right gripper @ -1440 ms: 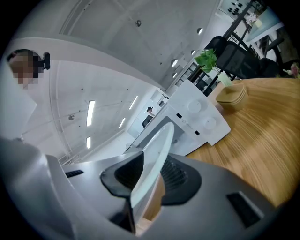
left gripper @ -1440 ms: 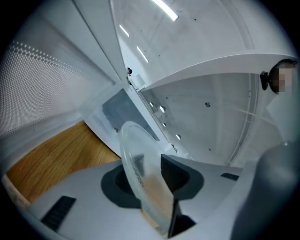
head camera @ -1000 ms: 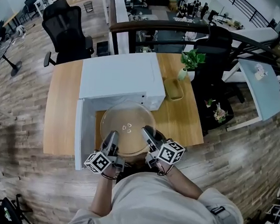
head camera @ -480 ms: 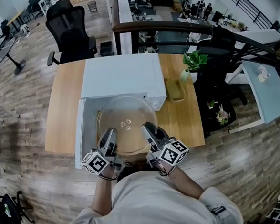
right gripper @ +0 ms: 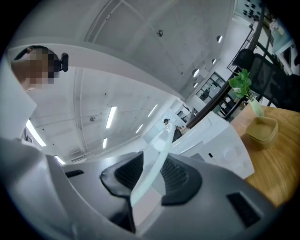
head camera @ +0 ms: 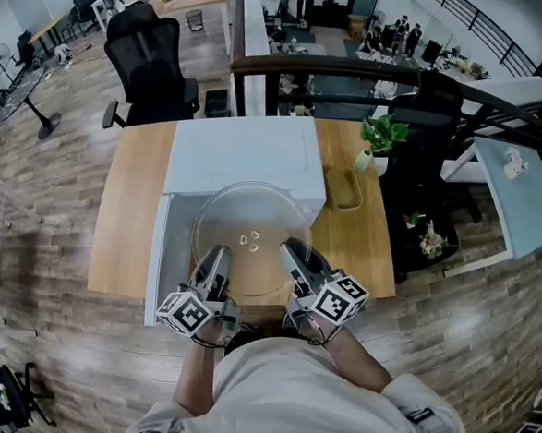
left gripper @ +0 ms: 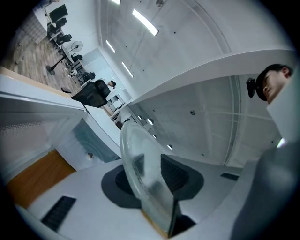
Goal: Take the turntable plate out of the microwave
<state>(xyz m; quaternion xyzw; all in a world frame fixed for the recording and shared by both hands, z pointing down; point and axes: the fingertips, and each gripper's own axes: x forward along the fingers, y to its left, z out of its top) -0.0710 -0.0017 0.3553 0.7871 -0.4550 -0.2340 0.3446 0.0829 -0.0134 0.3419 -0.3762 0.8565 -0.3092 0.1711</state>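
head view: left claw and right claw each clench the turntable plate, raised higher than before.

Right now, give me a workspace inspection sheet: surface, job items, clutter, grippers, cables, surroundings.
Surface: wooden table, bare wood showing on both sides of the microwave.
Job's things: white microwave, its door swung open to the left; clear glass turntable plate held by its near rim in front of the opening.
Clutter: tan dish and potted plant on the table, right of the microwave.
Grippers: left gripper and right gripper each clamped on the plate's near rim.
Cables: nothing seen.
Surroundings: black office chair behind the table, dark railing, wood floor.
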